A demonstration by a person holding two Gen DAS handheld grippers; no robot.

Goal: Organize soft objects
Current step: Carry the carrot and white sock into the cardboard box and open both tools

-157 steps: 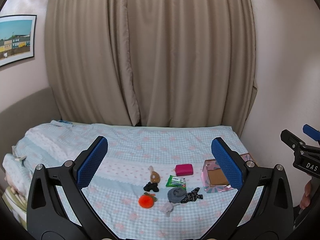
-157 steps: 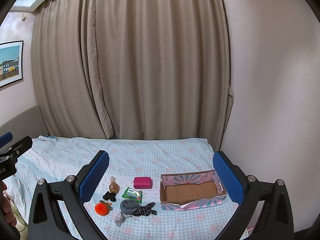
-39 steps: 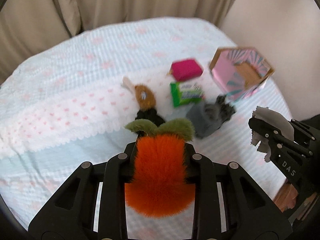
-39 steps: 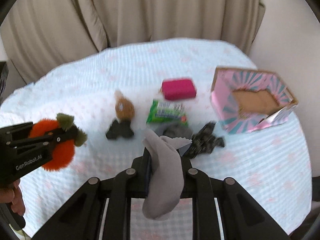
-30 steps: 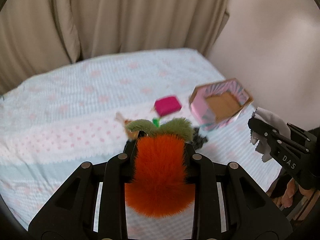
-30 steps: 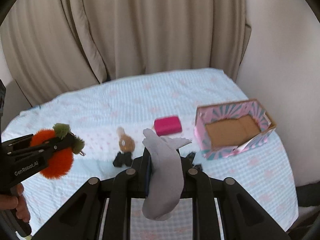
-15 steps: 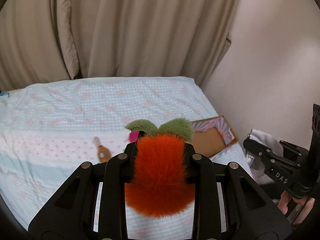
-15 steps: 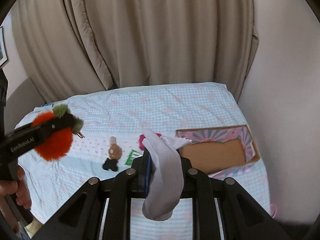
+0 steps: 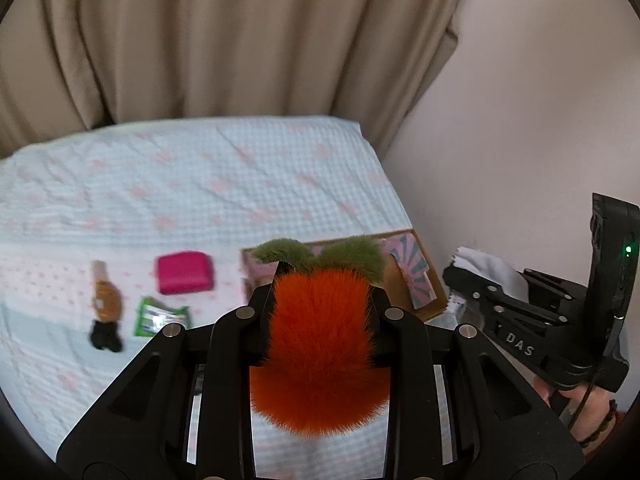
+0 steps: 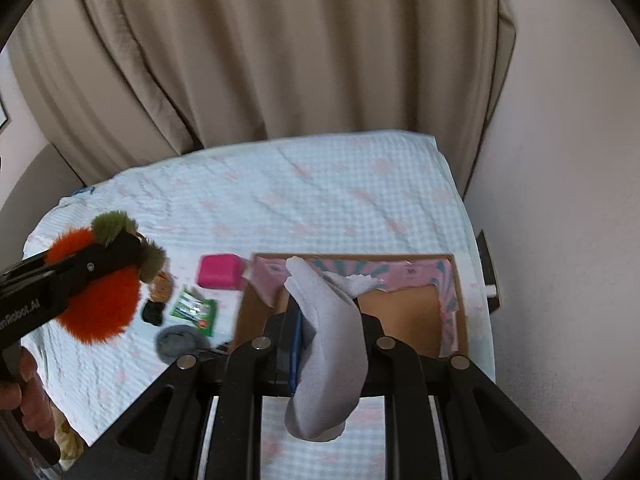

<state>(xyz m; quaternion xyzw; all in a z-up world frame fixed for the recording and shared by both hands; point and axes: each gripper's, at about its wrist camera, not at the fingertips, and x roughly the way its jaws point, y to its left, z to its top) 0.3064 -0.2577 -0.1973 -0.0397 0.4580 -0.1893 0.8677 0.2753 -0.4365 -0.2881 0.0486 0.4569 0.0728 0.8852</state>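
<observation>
My left gripper [image 9: 320, 304] is shut on a fuzzy orange plush with green leaves [image 9: 320, 344], held in the air; it also shows in the right wrist view [image 10: 96, 300]. My right gripper [image 10: 326, 312] is shut on a light grey sock [image 10: 328, 344] and hangs over the near edge of the open pink cardboard box [image 10: 448, 276]. The box [image 9: 416, 276] lies partly hidden behind the plush. The right gripper [image 9: 452, 276] shows at the right of the left wrist view.
On the checked bedspread [image 10: 320, 200] lie a magenta pouch [image 10: 220, 271], a green packet [image 10: 194, 310], a brown plush with black feet [image 9: 105, 308] and a rolled grey sock [image 10: 176, 340]. Beige curtains hang behind. A wall runs along the bed's right side.
Both grippers have moved right and forward toward the box with their loads. The box now lies right under the right gripper.
</observation>
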